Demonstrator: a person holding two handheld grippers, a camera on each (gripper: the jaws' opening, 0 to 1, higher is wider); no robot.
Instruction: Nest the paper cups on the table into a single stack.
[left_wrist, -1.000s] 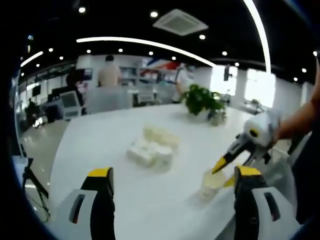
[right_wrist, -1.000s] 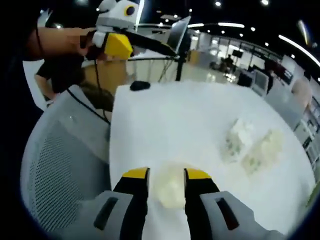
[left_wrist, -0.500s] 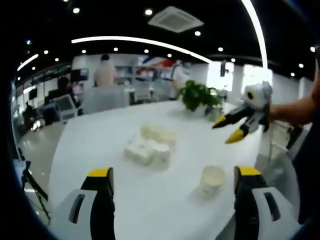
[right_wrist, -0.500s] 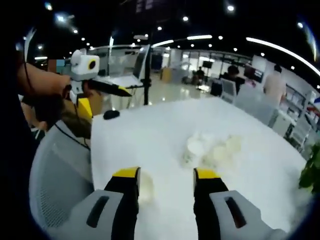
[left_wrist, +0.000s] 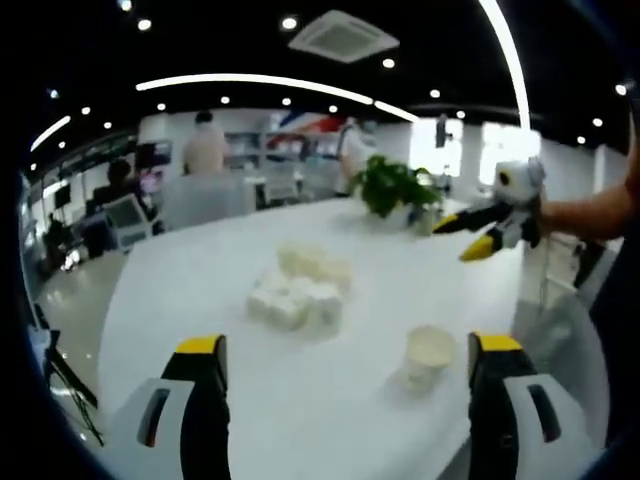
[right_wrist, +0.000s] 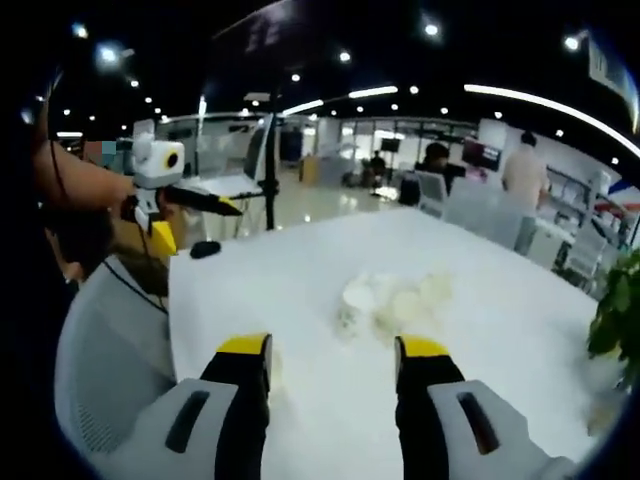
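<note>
A single white paper cup stands upright on the white table, just inside my left gripper's right jaw. Several more paper cups lie in a loose cluster at mid-table, and the same cluster of cups sits ahead of the right gripper. My left gripper is open wide with nothing between its jaws. My right gripper is open and empty too. In the left gripper view the right gripper hovers above the table's right side, well above the single cup. The left gripper appears at far left.
A potted plant stands at the table's far edge. A grey mesh chair is at the table's near corner. A small dark object lies by that corner, with a tripod pole behind. People stand in the background.
The right gripper, which was shut around the single cup, has let it go, opened and risen away from the table. The cup stays standing. The left gripper has hardly moved.
</note>
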